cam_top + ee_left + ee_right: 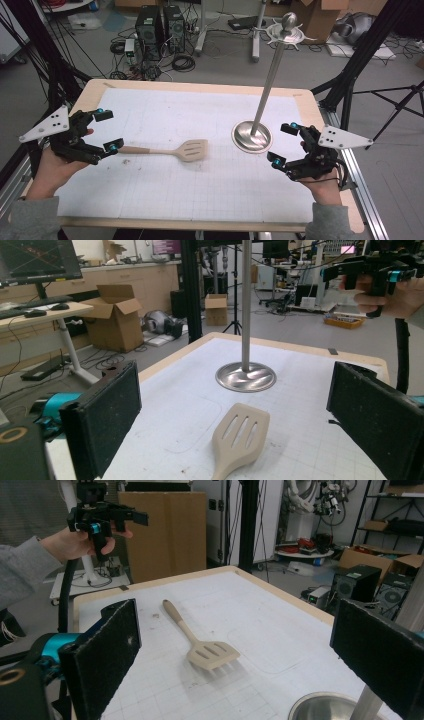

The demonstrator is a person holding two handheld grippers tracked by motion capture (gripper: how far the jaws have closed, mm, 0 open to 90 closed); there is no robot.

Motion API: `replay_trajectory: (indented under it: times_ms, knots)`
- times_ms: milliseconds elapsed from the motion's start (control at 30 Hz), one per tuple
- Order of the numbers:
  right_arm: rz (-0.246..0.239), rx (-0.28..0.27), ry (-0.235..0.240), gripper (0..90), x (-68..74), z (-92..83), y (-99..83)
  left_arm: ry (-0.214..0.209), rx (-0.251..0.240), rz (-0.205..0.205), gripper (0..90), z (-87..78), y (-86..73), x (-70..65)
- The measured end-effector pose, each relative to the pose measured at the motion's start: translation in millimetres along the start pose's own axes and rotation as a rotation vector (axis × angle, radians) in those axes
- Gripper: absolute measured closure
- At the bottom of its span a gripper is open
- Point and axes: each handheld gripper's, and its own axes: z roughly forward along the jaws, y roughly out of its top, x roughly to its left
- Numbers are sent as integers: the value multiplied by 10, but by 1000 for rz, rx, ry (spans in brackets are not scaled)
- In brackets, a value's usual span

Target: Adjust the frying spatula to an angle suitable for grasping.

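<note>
a: we start with the spatula point(172, 149). it lies flat on the white mat point(200, 195), handle toward our left side, slotted blade pointing at the stand's round base point(251, 136)

b: and nothing holds it. our left gripper point(109, 130) hovers at the handle end, one fingertip just beside the tip of the handle, jaws spread wide with nothing between them

a: the left gripper view agrees: the blade sits ahead on the mat, between the two black pads point(107, 420) but untouched

b: our right gripper point(283, 143) hangs by the base of the metal stand point(272, 70), jaws wide apart too, empty

a: so we judge this as the approach, before any grasp. the hooks on top of the stand look like the likely place for the spatula

b: next we need to lower the left gripper over the handle, line the pads up on either side of it, and close. the handle is thin and lies flat, so we must come down close to the mat
</note>
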Motion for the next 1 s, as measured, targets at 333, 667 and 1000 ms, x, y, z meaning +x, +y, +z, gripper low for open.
replay_trajectory:
  times_ms: [333,667,1000]
  knots:
    - [2,-2,0,50,1,-8,-5,31,28,-4,96,-22,-81,52]
    - [5,38,-5,50,-13,28,-53,49,66,-26,292,13,-230,140]
    - [-6,65,-1,50,22,51,-66,70,121,-36,589,101,-460,198]
